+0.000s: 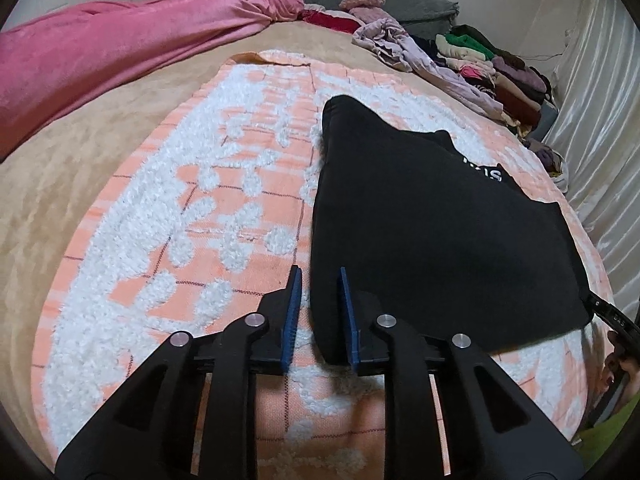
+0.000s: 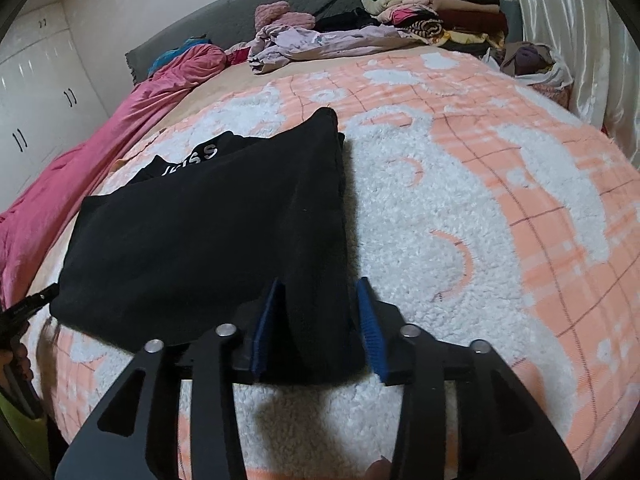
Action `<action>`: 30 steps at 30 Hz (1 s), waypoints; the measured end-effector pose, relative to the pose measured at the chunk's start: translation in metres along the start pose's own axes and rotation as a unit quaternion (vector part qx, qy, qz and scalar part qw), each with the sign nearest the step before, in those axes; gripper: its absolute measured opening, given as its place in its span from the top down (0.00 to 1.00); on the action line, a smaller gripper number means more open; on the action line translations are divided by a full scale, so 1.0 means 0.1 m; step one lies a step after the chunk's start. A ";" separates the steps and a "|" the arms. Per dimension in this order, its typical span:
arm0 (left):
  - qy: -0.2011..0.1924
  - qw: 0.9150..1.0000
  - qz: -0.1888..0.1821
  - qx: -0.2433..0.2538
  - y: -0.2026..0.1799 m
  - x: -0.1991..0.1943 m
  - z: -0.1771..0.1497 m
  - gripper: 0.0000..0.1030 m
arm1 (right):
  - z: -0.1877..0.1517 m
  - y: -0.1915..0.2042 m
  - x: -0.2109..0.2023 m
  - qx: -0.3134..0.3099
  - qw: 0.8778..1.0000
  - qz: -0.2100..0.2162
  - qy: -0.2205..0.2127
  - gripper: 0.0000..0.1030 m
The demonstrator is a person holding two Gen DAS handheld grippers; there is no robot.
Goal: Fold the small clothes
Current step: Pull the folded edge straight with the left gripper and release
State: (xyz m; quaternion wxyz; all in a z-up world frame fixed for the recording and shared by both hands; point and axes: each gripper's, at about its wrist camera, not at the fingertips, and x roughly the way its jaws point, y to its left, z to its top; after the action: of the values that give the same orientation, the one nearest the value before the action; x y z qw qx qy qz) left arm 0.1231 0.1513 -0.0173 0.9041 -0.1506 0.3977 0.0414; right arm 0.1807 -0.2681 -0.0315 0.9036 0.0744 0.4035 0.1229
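Observation:
A black garment (image 1: 420,220) (image 2: 200,240) with white lettering (image 2: 200,156) lies folded flat on a peach and white fleecy blanket (image 1: 200,200) (image 2: 480,200). My left gripper (image 1: 319,276) is at the garment's near left corner. Its blue pads straddle the cloth's edge, with a gap showing beside the left pad, so it is open. My right gripper (image 2: 320,284) is at the near right corner, where a fold of cloth sits between its spread pads and the right pad stands clear of it. One of the right gripper's fingers (image 1: 604,312) shows at the left wrist view's right edge.
A pink blanket (image 1: 100,60) (image 2: 80,160) runs along the bed's left side. Loose and stacked clothes (image 1: 500,64) (image 2: 440,12) fill the far right corner by a pale curtain (image 1: 600,80). A grey headboard (image 2: 260,4) is behind, white cupboards (image 2: 32,100) to the left.

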 end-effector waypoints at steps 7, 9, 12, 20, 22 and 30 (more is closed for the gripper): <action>-0.012 1.000 0.001 0.003 -0.01 -0.08 -0.01 0.73 | -0.02 0.03 -0.15 -0.003 1.000 -0.007 -0.017 0.46; -0.019 1.000 0.001 0.004 -0.01 -0.12 -0.01 0.67 | -0.01 0.06 -0.21 -0.006 1.000 -0.008 -0.025 0.45; -0.027 1.000 0.001 0.004 0.00 -0.17 -0.02 0.63 | 0.01 0.13 -0.32 -0.014 0.999 -0.009 -0.041 0.45; -0.044 0.999 0.006 -0.004 0.04 -0.28 -0.03 0.38 | 0.04 0.40 -0.49 -0.045 0.997 0.004 -0.066 0.29; -0.045 0.999 0.008 -0.007 0.05 -0.29 -0.04 0.31 | 0.04 0.50 -0.51 -0.055 0.996 0.012 -0.072 0.28; -0.057 0.998 0.026 -0.019 0.15 -0.36 -0.04 0.14 | -0.02 1.09 -0.48 -0.118 0.989 0.056 -0.072 0.21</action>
State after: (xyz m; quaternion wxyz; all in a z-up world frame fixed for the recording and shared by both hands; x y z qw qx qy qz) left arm 0.0928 0.1657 0.0034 0.9211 -0.1548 0.3481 0.0808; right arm 0.1306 -0.1773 0.0270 0.9244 -0.0015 0.3153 0.2147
